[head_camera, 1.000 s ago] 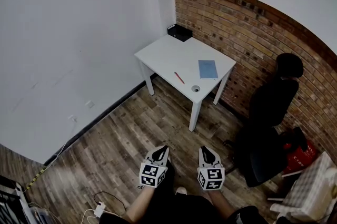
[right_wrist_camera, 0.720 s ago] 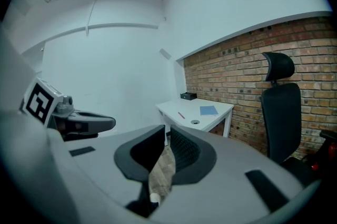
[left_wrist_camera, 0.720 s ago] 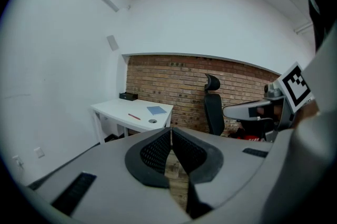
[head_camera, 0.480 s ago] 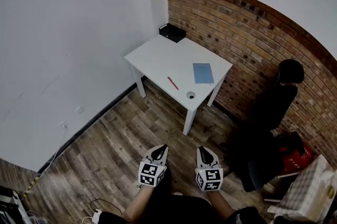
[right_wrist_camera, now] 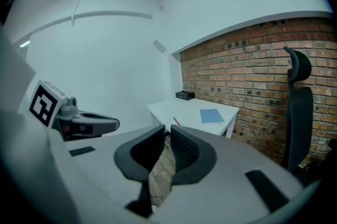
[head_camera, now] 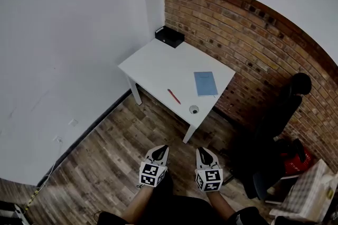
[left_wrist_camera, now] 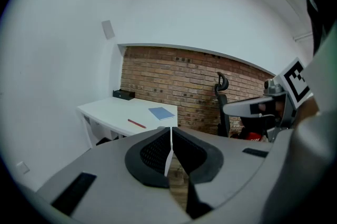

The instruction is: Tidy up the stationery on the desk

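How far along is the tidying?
Nothing looks done: the red pen, blue notebook and small round item lie scattered on the white desk, apart from the black box. Nothing is in hand: the left hand-held gripper and right hand-held gripper are shut, empty, short of the desk. Everything is left.

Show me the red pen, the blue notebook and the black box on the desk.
red pen point(head_camera: 174, 96), head view, middle of its barrel.
blue notebook point(head_camera: 205, 83), head view, centre of its cover.
black box point(head_camera: 169, 37), head view, its top.

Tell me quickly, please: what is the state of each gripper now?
Left gripper: closed, holding nothing.
Right gripper: closed, holding nothing.
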Demonstrator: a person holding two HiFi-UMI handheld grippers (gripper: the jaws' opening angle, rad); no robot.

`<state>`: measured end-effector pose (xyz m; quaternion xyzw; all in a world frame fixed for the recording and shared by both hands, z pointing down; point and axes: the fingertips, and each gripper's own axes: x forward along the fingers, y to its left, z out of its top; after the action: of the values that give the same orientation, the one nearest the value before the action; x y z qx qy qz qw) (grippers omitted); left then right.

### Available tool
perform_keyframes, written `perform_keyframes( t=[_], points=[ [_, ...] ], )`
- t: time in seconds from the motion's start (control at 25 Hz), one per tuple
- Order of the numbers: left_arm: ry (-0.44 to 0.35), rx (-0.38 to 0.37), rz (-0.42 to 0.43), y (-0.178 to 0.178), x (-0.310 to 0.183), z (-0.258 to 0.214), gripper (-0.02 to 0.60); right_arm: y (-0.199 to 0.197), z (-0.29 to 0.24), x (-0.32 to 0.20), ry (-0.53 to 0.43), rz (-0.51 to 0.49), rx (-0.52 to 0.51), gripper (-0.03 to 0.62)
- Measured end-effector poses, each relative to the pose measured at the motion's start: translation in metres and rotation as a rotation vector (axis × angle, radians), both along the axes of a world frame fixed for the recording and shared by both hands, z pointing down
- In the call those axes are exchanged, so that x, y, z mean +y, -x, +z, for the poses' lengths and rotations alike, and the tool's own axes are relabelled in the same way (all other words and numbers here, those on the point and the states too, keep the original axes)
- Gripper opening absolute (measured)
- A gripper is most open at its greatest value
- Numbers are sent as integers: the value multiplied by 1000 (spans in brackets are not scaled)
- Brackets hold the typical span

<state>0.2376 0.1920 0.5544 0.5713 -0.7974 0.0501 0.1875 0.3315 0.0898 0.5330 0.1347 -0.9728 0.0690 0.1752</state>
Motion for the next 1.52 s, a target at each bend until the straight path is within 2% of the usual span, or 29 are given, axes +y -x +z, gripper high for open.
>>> perform_keyframes(
  t=[0.32,0.6,0.88,1.12,1.52],
  points=[
    [20,6,26,114,-21,-1,21,113,-8,-23,-4,16,2,26],
    [25,-2,56,183,-32,0,21,177,-7,-38,-2,67,-12,26],
    [13,-7,80,215,-48,-2,21,194,-3,-52,-2,116,-3,26],
    [4,-7,107,227,-68,-1,21,196,3,-75,5,168,4,26],
    [2,-38,208,258,-143,1,21,225,11,-142,12,253,-28,26]
  ],
)
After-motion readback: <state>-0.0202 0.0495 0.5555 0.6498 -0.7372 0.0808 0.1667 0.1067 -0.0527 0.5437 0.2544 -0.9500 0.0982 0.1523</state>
